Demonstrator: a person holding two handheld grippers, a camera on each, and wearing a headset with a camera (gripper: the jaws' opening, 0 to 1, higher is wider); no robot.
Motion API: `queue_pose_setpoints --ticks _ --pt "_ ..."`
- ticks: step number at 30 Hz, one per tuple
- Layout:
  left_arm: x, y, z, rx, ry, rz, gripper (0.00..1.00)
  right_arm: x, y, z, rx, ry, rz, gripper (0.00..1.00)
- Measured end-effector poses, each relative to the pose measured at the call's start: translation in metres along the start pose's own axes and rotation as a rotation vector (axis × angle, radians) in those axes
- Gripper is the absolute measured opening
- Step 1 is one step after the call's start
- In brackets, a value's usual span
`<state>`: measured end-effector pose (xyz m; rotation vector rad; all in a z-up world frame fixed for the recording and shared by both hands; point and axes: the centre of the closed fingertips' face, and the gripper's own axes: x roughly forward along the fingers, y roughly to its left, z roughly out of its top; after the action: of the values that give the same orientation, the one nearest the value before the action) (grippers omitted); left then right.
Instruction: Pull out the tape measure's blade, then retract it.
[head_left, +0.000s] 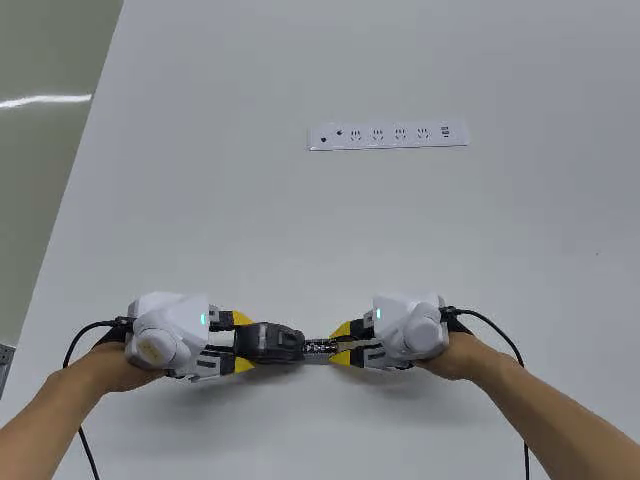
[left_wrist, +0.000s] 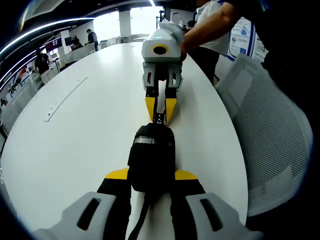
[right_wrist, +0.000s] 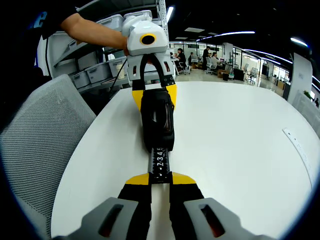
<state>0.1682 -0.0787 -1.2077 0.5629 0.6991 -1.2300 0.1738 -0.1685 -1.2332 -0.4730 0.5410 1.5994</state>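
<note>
- Nearest, low over the white table (head_left: 300, 230): black tape measure (head_left: 270, 342), clenched in the left gripper (head_left: 241, 343).
- Just beside, facing it: right gripper (head_left: 343, 346), pinched tight on the tip of the blade (head_left: 320, 347); short numbered length drawn out between the two.
- Farthest, well apart: white power strip (head_left: 387, 134), lying flat.

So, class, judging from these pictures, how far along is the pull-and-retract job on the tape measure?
Done: both grips are set, the left tongs shut on the case, the right tongs pinching the blade near its tip. In hand: a short stretch of blade is out, marks up to 5 showing. Left: probably most of the pull, then the retraction, though one moment cannot show which way the blade is travelling.
</note>
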Motion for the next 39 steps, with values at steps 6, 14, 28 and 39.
queue_pose_setpoints --ticks 6,14,28,39 --pt "0.000 0.000 0.000 -0.002 0.004 0.000 0.26 -0.004 0.000 -0.001 0.003 -0.004 0.001 0.10" --pt "0.000 -0.001 0.001 -0.001 0.009 0.002 0.26 -0.009 0.001 -0.005 0.009 -0.005 0.002 0.10" --pt "0.001 0.000 0.000 -0.001 0.014 0.002 0.26 -0.018 0.000 -0.012 0.012 0.002 -0.003 0.10" --pt "0.002 0.000 0.000 0.001 0.022 0.003 0.26 -0.026 0.000 -0.018 0.019 0.005 -0.008 0.10"
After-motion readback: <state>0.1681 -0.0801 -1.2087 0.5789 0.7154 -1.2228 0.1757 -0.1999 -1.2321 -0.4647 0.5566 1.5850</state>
